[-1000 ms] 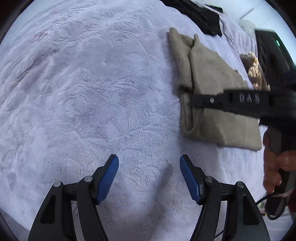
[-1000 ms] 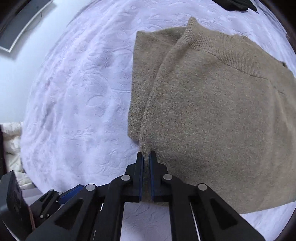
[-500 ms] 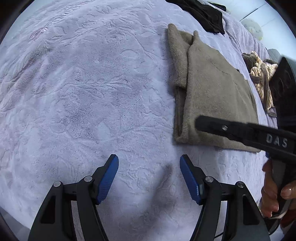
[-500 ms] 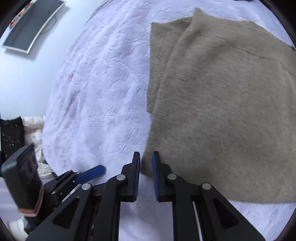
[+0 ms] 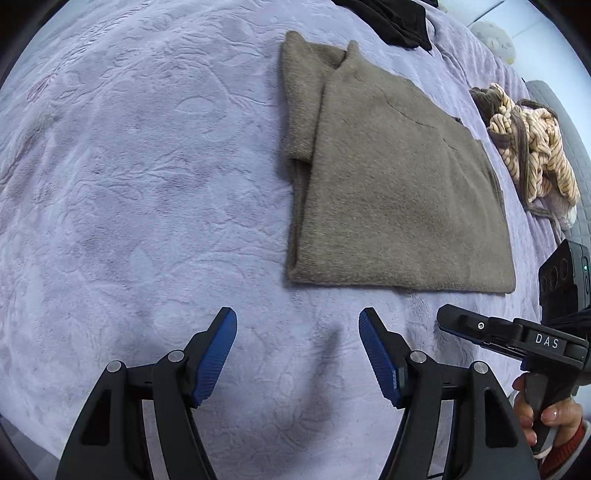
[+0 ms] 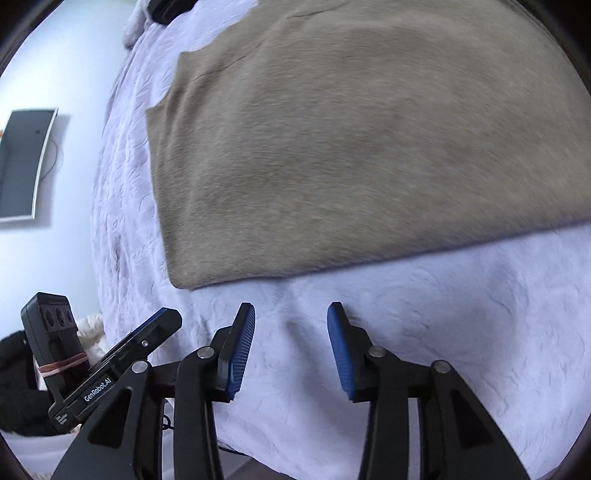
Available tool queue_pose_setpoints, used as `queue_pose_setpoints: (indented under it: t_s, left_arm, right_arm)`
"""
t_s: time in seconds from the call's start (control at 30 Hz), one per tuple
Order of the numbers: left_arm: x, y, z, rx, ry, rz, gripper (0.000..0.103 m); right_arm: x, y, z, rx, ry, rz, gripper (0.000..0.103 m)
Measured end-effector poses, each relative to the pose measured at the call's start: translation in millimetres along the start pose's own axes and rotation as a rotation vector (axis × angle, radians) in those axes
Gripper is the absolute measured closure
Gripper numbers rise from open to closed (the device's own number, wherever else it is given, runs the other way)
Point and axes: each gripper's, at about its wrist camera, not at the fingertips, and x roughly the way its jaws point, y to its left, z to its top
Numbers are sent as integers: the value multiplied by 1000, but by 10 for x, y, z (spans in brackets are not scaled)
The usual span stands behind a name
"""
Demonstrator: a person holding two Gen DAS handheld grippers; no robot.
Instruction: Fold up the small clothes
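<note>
We saw the folded tan sweater (image 5: pixel 399 192) lying flat on the bed's lilac blanket (image 5: pixel 147 184), and we took that sweater as our landmark for everything else. One narrower layer of it stuck out along its left edge in the left wrist view. Just below the sweater's near edge hovered the left gripper (image 5: pixel 297 354), its blue pads (image 5: pixel 218 354) standing wide apart with only blanket between them. Off the sweater's near right corner we saw the right gripper (image 6: pixel 291 349) coming in from the side, gripped at its handle by a person's hand (image 5: pixel 546 421). In its own view the right gripper sat just clear of the sweater's near hem; its jaws had just been opening and stood partly apart, with nothing between them but blanket and no pad touching the knit. Beyond the sweater's far edge lay a black garment (image 5: pixel 391 18), partly cut off by the frame. To the sweater's right, near the bed's edge, sat a crumpled striped garment (image 5: pixel 532 147) in cream and brown. Far to the sweater's left in the right wrist view, a dark screen (image 6: pixel 26 162) hung on the pale wall.
</note>
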Motion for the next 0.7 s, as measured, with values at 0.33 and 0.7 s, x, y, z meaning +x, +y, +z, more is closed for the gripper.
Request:
queue_pose_setpoints:
  t_s: [0.33, 0.7]
  left_arm:
    - [104, -277, 21, 33, 23, 24, 33]
    - [197, -247, 48, -71, 39, -59, 33]
  right_arm:
    - [-3, -237, -56, 69, -18, 23, 58]
    - [41, -436, 13, 147, -56, 162, 55]
